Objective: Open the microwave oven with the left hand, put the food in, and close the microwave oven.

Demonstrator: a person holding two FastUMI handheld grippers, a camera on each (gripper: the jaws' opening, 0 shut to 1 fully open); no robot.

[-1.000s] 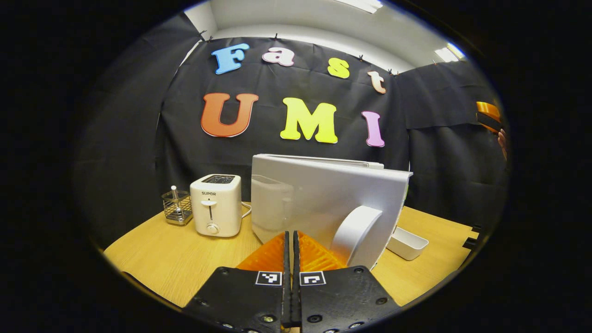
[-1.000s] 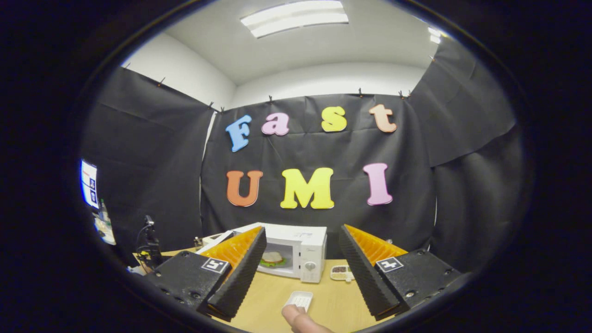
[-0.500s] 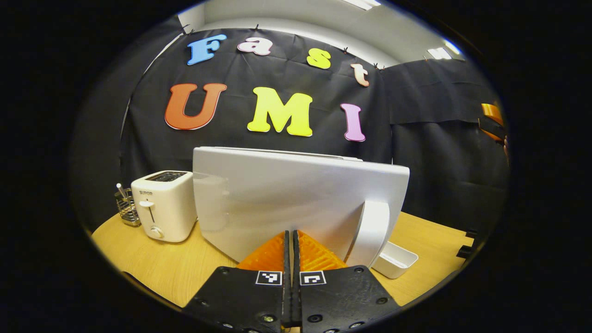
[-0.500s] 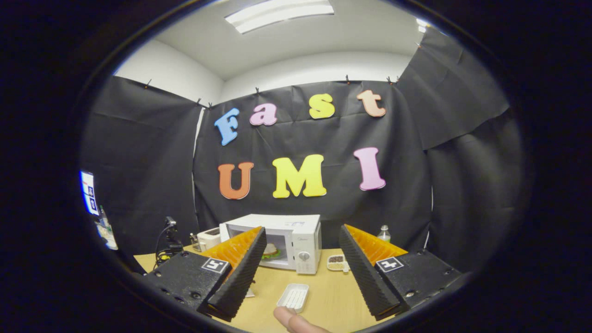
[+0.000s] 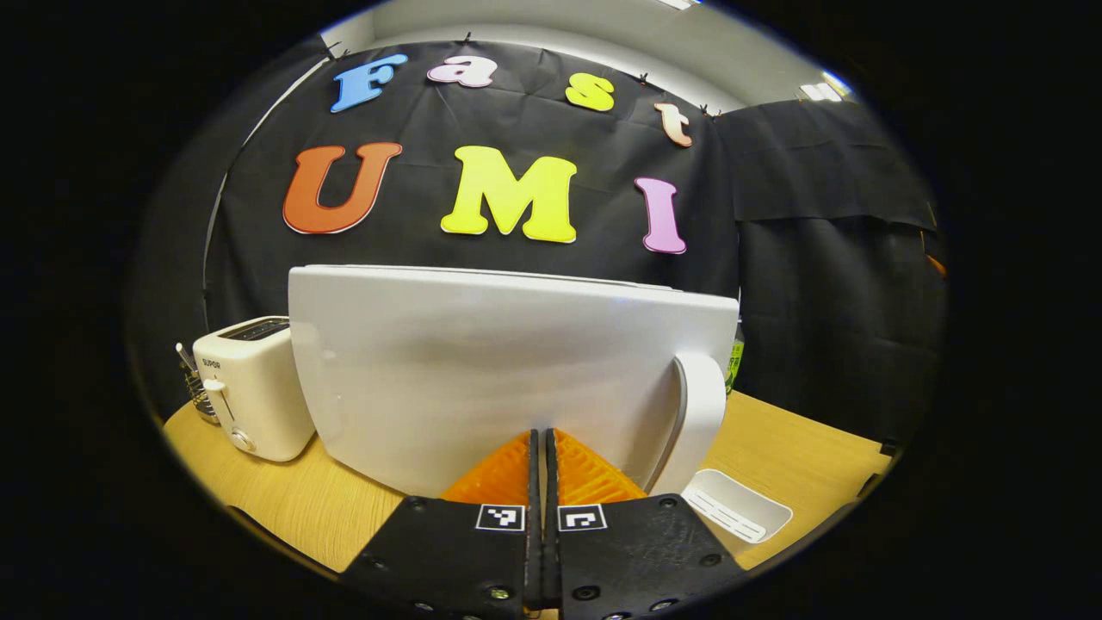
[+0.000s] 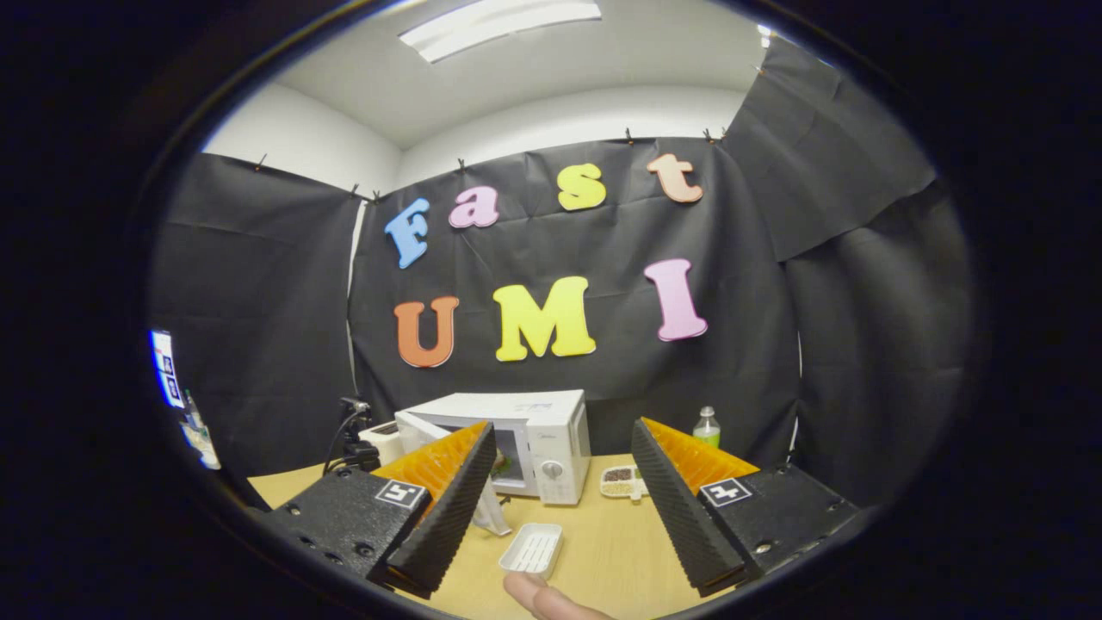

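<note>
white plastic is spreading across the middle of the left gripper view: the microwave door (image 5: 482, 370), seen from its outer face, with its upright handle (image 5: 699, 413) at centre right. i am holding the left gripper (image 5: 542, 452) low at bottom centre, fingers pressed together with nothing between them, their tips right against the door's lower edge, though i cannot tell whether they are touching it. in the right gripper view the microwave oven (image 6: 516, 435) is sitting at lower centre on the wooden table (image 6: 603, 551), its door standing partly ajar at its left side, and the food (image 6: 499, 462) is peeking out from inside the cavity, half hidden behind a finger of the right gripper (image 6: 555, 482), whose fingers are spread wide and holding nothing. so the food is already lying inside, and i am judging the closing as the step in hand. the door's long axis is running across the frame, directly ahead of the left fingers, so a forward push should be swinging it shut. the left gripper is the nearer one by far; the right one is hanging well back. an empty white tray (image 6: 532, 549) is lying near the front edge.
</note>
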